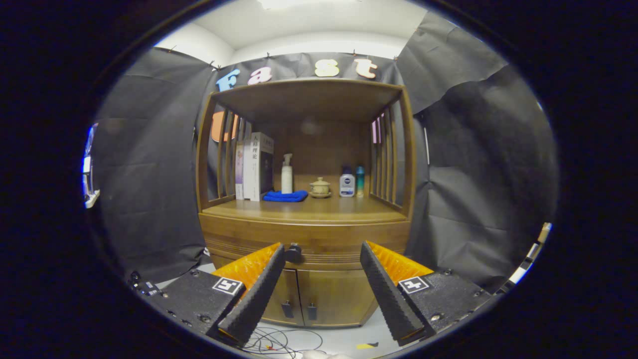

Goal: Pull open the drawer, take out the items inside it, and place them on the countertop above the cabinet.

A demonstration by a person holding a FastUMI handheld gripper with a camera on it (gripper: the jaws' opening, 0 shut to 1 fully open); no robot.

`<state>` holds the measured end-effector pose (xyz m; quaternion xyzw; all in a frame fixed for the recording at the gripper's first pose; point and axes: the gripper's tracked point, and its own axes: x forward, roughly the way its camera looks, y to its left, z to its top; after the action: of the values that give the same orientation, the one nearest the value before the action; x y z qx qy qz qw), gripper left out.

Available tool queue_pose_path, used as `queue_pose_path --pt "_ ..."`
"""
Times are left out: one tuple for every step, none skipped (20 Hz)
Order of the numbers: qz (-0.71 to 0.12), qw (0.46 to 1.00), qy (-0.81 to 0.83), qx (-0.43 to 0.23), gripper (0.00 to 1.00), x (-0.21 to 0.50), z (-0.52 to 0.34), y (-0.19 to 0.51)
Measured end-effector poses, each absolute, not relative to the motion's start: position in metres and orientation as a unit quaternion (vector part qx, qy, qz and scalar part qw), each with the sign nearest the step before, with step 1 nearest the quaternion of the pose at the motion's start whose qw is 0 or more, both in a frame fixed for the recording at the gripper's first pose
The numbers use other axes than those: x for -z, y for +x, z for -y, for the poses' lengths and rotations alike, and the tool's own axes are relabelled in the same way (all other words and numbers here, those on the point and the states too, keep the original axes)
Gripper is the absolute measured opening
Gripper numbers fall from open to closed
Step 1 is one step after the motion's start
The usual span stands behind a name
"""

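One wooden cabinet stands against the black cloth wall, its drawer closed under the bench, where books, a blue cloth and a spray bottle sit. The tool gapes open, empty, the drawer knob just beside its left finger.

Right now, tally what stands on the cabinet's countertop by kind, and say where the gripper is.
Books: 2
Bottles: 3 (spray bottle, squat bottle, slim bottle)
Blue cloth: 1
Small lidded pot: 1
Total: 7
The gripper is open, its fingers ahead of the drawer, with the knob by the left finger.
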<state>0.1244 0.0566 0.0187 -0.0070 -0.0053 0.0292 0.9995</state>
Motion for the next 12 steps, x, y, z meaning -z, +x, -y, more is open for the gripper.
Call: queue_pose_path --pt "0.000 0.999 -0.010 -0.031 0.99 -0.012 -0.062 0.137" --pt "-0.008 1.000 -0.015 -0.027 0.99 -0.004 -0.063 0.151" --pt "-0.013 0.999 -0.014 -0.028 0.99 0.003 -0.068 0.162" --pt "-0.021 0.999 -0.014 -0.029 0.99 0.010 -0.073 0.173" --pt "-0.025 0.999 -0.015 -0.027 0.99 0.018 -0.076 0.187" --pt "-0.027 0.999 -0.015 -0.028 0.99 0.022 -0.081 0.196" --pt "-0.028 0.999 -0.016 -0.028 0.99 0.026 -0.086 0.205" --pt "-0.031 0.999 -0.016 -0.027 0.99 0.030 -0.091 0.215" --pt "-0.030 0.999 -0.017 -0.025 0.99 0.034 -0.092 0.220" --pt "-0.027 0.999 -0.019 -0.026 0.99 0.036 -0.095 0.228" --pt "-0.029 0.999 -0.024 -0.022 0.99 0.041 -0.100 0.243" --pt "-0.029 0.999 -0.027 -0.018 0.99 0.044 -0.103 0.257"
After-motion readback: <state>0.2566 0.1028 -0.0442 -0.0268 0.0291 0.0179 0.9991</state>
